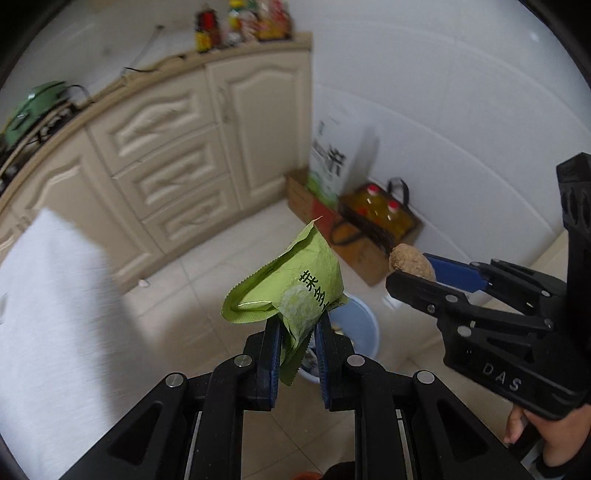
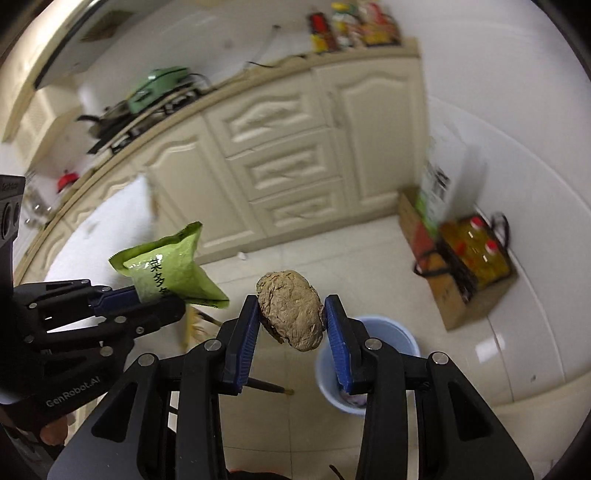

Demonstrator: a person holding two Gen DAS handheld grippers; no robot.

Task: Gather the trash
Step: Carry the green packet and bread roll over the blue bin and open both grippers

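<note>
My left gripper (image 1: 297, 325) is shut on a crumpled green snack wrapper (image 1: 291, 284), which sticks up from between the blue pads. In the right wrist view the same wrapper (image 2: 166, 271) shows at the left, held by the left gripper (image 2: 162, 295). My right gripper (image 2: 291, 317) is shut on a rough beige lump (image 2: 290, 310); in the left wrist view that lump (image 1: 412, 264) sits at the tip of the right gripper (image 1: 417, 269). A light blue bin (image 1: 356, 325) stands on the floor below both grippers, its rim (image 2: 391, 328) partly hidden behind the right fingers.
Cream cabinets (image 2: 295, 155) run along the back, with bottles on the counter (image 1: 240, 22). A cardboard box holding oil bottles (image 2: 476, 258) and a carton (image 1: 332, 162) stands by the white wall. A white cloth-covered surface (image 1: 48, 314) lies at the left. A hand (image 1: 546, 432) grips the right handle.
</note>
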